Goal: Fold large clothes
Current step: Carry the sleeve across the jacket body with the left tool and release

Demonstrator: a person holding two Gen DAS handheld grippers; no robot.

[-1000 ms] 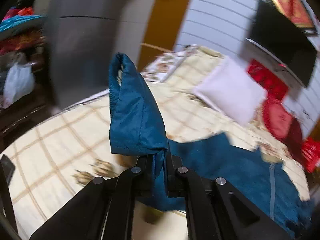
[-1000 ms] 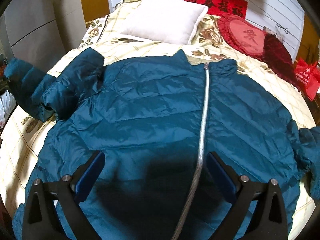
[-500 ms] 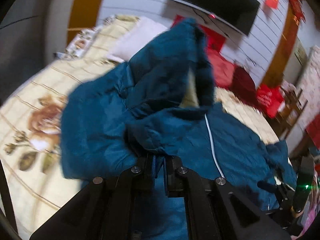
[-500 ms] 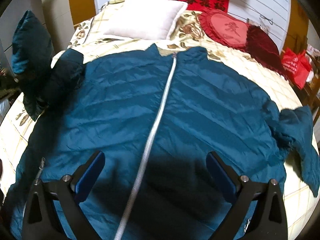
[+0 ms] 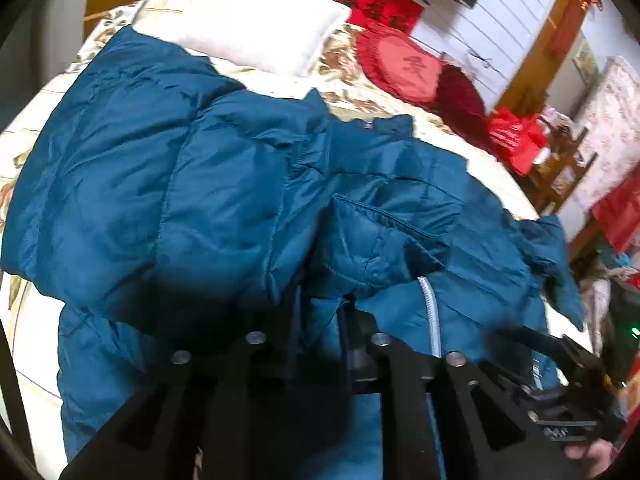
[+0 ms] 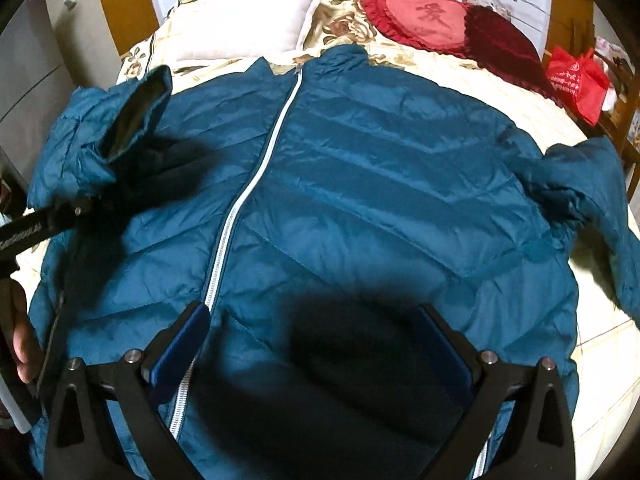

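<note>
jacket (image 6: 360, 184): teal, quilted, front up on the bed (image 6: 520, 92); long axis from hem near the right camera to collar by the pillow (image 6: 248, 20); collar points toward the headboard wall.
zipper (image 6: 244, 196): white, closed, runs hem to collar, leaning slightly left of the jacket's middle in the right view.
left sleeve (image 5: 168, 184): lifted and doubled over toward the chest; cuff end raised at the left edge in the right view, dark lining showing.
right sleeve (image 6: 600, 200): lies out to the side on the bed, bent downward at the elbow, cuff near the bed edge.
left gripper (image 5: 320, 320): jaws pressed together, pinching a fold of the left sleeve; held above the left side of the jacket.
right gripper (image 6: 308, 344): jaws spread wide, nothing between them; hovers over the lower front near the hem, casting a shadow on the fabric.
cushions (image 6: 432, 20): red, heart-shaped, right of the pillow, apart from the collar.
bag (image 6: 576, 80): red, beside the bed at right.
</note>
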